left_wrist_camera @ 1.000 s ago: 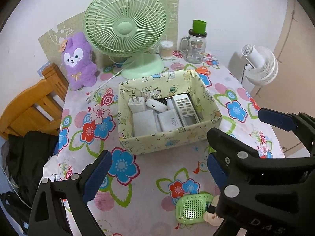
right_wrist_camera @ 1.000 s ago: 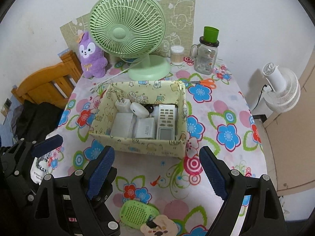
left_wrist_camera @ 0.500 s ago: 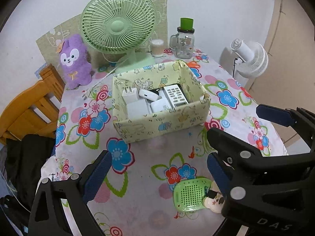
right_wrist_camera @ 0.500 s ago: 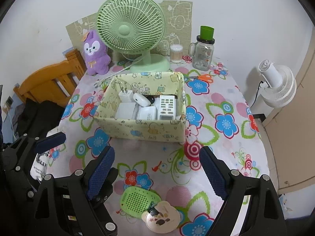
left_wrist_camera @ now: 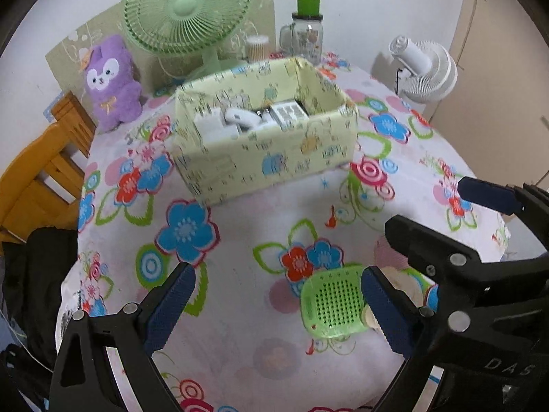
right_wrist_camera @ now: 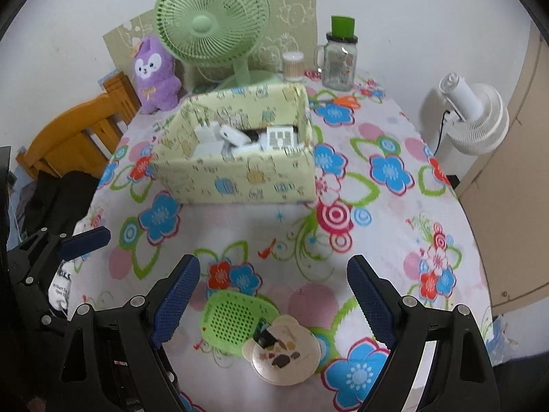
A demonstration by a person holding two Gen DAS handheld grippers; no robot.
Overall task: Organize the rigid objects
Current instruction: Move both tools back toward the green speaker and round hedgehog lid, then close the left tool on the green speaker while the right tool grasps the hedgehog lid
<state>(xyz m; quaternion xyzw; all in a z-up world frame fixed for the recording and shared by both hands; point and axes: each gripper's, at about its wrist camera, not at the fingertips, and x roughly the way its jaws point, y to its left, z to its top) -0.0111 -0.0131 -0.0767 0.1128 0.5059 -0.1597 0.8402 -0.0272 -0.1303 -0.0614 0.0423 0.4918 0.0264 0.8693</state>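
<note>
A green perforated case (right_wrist_camera: 233, 319) lies on the flowered tablecloth (right_wrist_camera: 302, 247) near the front edge, touching a cream bear-shaped case (right_wrist_camera: 284, 350). My right gripper (right_wrist_camera: 272, 300) hangs open just above both, its blue pads on either side of them and touching neither. My left gripper (left_wrist_camera: 278, 309) is open too, with the green perforated case (left_wrist_camera: 331, 302) just inside its right finger and the cream case mostly hidden behind that finger. Farther back stands the yellow patterned box (right_wrist_camera: 240, 178), holding white chargers, a white mouse-like piece and a remote (right_wrist_camera: 281, 137).
Behind the box are a green desk fan (right_wrist_camera: 212, 24), a purple plush (right_wrist_camera: 154, 72), a swab jar (right_wrist_camera: 292, 65) and a glass mug with a green lid (right_wrist_camera: 339, 61). A wooden chair (right_wrist_camera: 72, 130) with dark clothing stands left; a white floor fan (right_wrist_camera: 473, 116) stands right.
Both grippers have sunk and drawn back toward the table's near edge. The box now looks lower and farther off, and the green and cream cases show larger between the fingers. Both jaws stay wide.
</note>
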